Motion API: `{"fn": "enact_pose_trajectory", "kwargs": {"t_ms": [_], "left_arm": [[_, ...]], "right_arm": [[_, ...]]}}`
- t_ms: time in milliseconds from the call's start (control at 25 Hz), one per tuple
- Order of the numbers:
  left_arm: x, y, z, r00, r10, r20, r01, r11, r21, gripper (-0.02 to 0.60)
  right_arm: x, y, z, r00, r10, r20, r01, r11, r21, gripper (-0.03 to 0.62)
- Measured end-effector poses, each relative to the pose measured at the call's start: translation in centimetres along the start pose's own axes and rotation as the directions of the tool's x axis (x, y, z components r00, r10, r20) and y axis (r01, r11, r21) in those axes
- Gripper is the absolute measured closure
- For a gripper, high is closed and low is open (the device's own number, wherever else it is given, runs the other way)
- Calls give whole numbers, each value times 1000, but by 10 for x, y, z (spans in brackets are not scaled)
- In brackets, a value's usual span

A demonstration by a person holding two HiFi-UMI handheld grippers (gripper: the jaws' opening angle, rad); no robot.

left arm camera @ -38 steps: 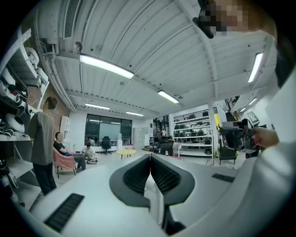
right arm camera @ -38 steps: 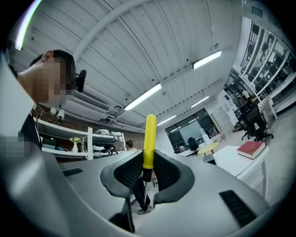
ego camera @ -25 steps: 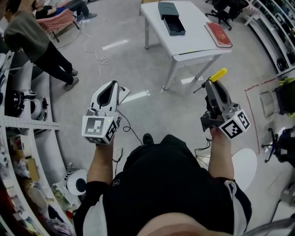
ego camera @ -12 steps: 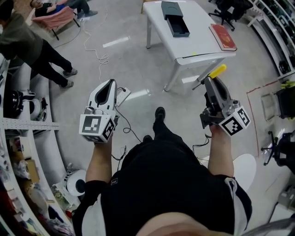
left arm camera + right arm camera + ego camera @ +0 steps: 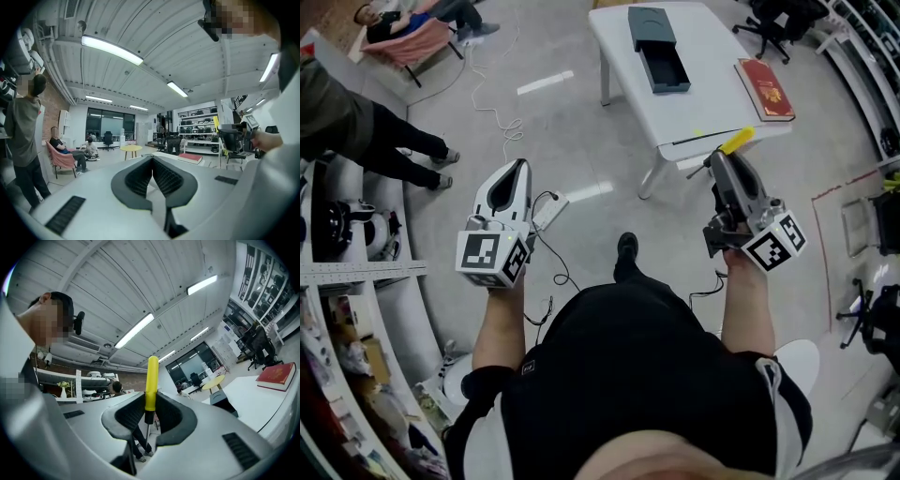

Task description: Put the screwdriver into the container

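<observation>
My right gripper (image 5: 724,161) is shut on a screwdriver (image 5: 729,146) with a yellow handle and a black collar; the handle sticks out past the jaws toward the white table (image 5: 712,89). In the right gripper view the screwdriver (image 5: 151,383) stands upright between the pads, shaft pointing down. On the table lies a dark grey container (image 5: 657,51) with its drawer pulled out; it is well ahead of the gripper. My left gripper (image 5: 512,173) is shut with nothing in it, held over the floor at the left. Its pads (image 5: 166,180) meet in the left gripper view.
A red book (image 5: 766,89) lies on the table's right part. A person (image 5: 366,131) stands at the far left by curved shelving (image 5: 356,281). Cables and a white power strip (image 5: 549,211) lie on the floor. Office chairs and racks stand at the right.
The view has closed in on the table as I step forward. Both grippers keep their hold and pose. The person at the left has shifted toward the frame's edge.
</observation>
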State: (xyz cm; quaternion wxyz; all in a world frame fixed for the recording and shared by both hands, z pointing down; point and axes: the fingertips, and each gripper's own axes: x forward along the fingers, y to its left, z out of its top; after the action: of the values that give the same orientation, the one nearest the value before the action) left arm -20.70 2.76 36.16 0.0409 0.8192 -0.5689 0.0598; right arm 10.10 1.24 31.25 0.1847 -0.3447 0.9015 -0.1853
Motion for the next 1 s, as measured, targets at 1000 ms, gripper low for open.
{"fn": "enact_pose_trajectory", "kwargs": {"t_ms": [1000], "left_arm": [[226, 20, 37, 996, -93, 1, 93, 995, 32, 565]], "right_arm": [[96, -164, 35, 998, -60, 0, 60, 996, 67, 511]]}}
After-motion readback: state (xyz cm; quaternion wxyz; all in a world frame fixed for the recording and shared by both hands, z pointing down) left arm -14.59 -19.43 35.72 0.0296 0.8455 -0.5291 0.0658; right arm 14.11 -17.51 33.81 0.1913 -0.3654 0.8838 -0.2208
